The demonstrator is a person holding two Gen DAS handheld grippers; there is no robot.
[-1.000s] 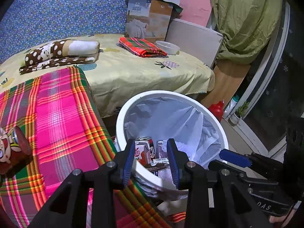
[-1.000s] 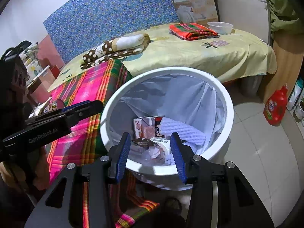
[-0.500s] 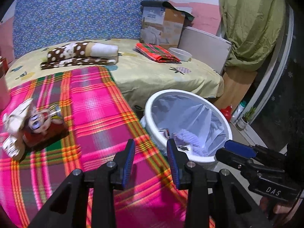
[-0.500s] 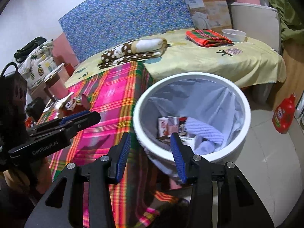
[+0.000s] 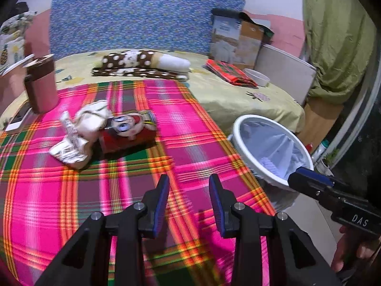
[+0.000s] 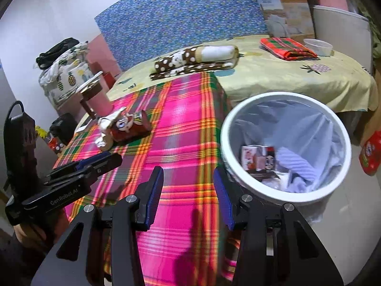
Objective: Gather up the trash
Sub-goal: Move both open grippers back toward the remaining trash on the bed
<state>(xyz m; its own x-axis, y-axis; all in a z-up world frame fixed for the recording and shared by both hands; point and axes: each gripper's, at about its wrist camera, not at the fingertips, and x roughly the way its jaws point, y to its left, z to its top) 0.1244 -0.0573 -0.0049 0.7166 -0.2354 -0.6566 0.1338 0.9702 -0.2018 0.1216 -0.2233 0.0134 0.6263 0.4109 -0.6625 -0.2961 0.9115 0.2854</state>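
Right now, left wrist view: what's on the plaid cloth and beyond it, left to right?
Pink cup → crumpled paper → red can → white bin → right gripper

A can [image 5: 129, 133] is laid on its side near the surface's [image 5: 185, 128] far left corner, with crumpled paper [image 5: 78, 133] touching its left. A bin [image 6: 285, 147] is stood past the right edge.

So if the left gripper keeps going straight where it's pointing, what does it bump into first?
Probably the pink plaid cloth just ahead of the left gripper, short of the red can. Depth is hard to judge.
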